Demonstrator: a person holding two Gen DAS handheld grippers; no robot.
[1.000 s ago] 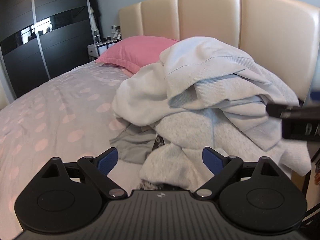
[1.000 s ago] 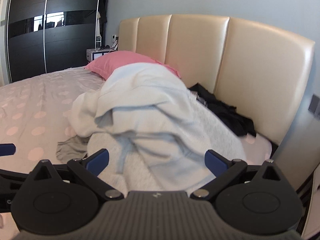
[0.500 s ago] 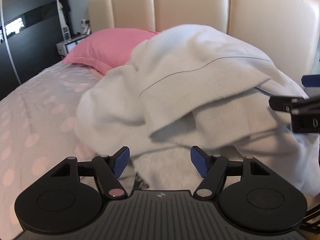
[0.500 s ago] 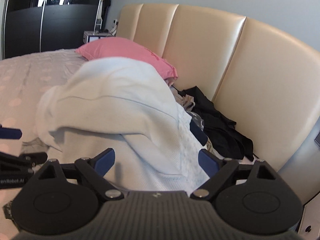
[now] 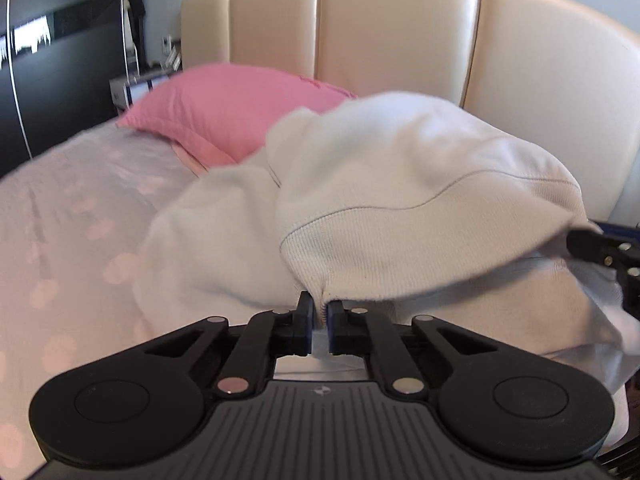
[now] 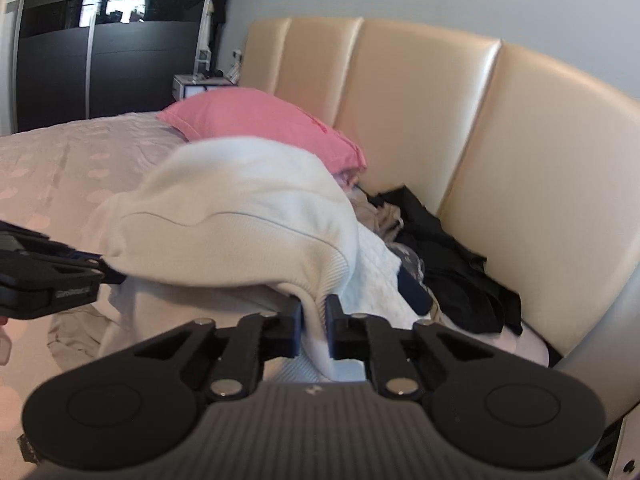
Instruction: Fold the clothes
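Observation:
A white sweatshirt (image 5: 400,200) with a ribbed hem tops a heap of clothes on the bed, near the headboard. My left gripper (image 5: 319,320) is shut on the ribbed hem at its left end. My right gripper (image 6: 313,322) is shut on the same hem further right, and the white sweatshirt (image 6: 240,216) bulges up between the two. Each gripper shows in the other's view: the right gripper (image 5: 604,256) at the right edge, the left gripper (image 6: 52,276) at the left edge. Pale garments lie under the sweatshirt, mostly hidden.
A pink pillow (image 5: 240,112) lies behind the heap against the cream padded headboard (image 5: 400,40). Black clothes (image 6: 452,264) are bunched by the headboard on the right. The dotted pale bedspread (image 5: 72,220) stretches left. A dark wardrobe (image 6: 80,60) and a nightstand (image 6: 196,84) stand beyond.
Both grippers have moved in to the heap and gone from open to shut on the sweatshirt's ribbed hem. The hem is now lifted off the pile.

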